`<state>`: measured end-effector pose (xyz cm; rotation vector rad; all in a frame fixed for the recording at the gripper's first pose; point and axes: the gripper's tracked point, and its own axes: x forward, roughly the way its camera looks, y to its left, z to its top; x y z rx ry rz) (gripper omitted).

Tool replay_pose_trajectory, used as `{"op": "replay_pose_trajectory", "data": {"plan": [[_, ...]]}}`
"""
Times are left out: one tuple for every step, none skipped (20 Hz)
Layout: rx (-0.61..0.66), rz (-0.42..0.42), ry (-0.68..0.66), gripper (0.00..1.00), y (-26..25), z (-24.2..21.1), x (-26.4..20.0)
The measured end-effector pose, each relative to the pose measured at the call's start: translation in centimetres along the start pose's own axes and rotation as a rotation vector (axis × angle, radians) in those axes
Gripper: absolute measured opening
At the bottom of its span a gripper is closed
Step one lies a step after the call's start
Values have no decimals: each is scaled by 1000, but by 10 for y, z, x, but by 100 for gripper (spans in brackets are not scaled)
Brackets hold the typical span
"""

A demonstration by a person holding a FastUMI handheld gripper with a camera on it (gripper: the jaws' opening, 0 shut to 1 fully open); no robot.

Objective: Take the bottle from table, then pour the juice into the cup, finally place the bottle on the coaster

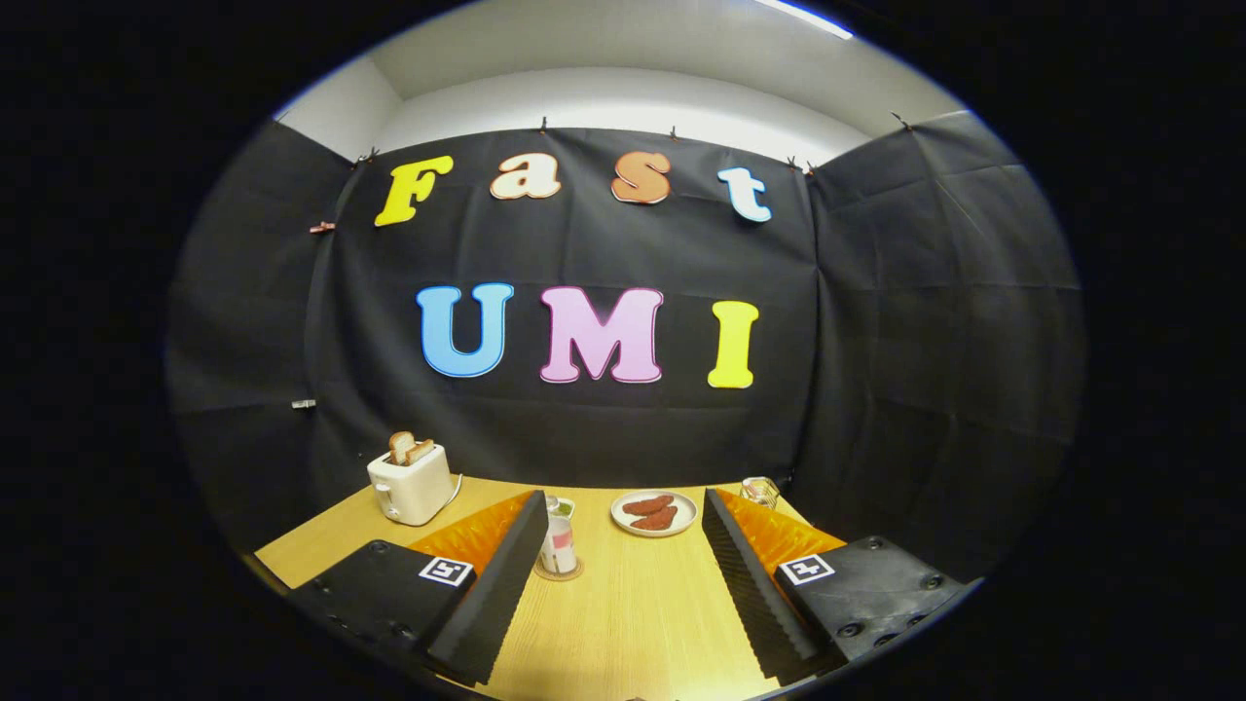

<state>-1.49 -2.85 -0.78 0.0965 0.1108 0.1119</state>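
Table [623, 623]: light wood, runs from the fingers back to the black booth wall. Gripper [628, 584] rides low over the near edge, fingers spread wide, nothing held between them.

Bottle [559, 545]: upright, pale pink contents, just inside the left finger and slightly beyond its tip. It appears to stand on a round coaster [559, 571]; a ring shows under its base, but the left finger hides part of it, so this reading is tentative. A small clear vessel with something green, probably the cup [561, 506], sits just behind the bottle; at this size I cannot confirm.

Judgement: either the task has not begun or the bottle is already set down; the frame does not settle which. If the grasp is the step in hand, shift the gripper left so the bottle sits centred between the fingers, advance level, and close on the mid-body, not the cap. Keep it upright on the lift; the cup close behind leaves little room for overshoot.

Surroundings, largest first: white toaster [411, 484] with two slices, far left, well apart. Plate [654, 514] with reddish-brown pieces, beyond the fingers, right of the bottle. Small glassy object [759, 490] at the far right corner, unidentified. None blocks a straight approach.
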Motion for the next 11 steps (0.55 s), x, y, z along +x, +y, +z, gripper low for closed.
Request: {"op": "replay_pose_trajectory", "data": {"plan": [[29, 4, 6, 98, 1, -3, -3], [52, 19, 15, 98, 5, -6, -6], [63, 23, 25, 97, 7, -12, -5], [65, 30, 25, 97, 6, -14, -5], [63, 39, 16, 97, 7, -15, -3], [56, 49, 16, 97, 8, -16, 0], [40, 57, 47, 97, 9, -23, 1], [27, 70, 63, 97, 11, -29, -1], [17, 84, 46, 98, 15, -25, -2], [30, 89, 28, 98, 18, -18, -2], [64, 108, 38, 98, 26, -18, -6]]}}
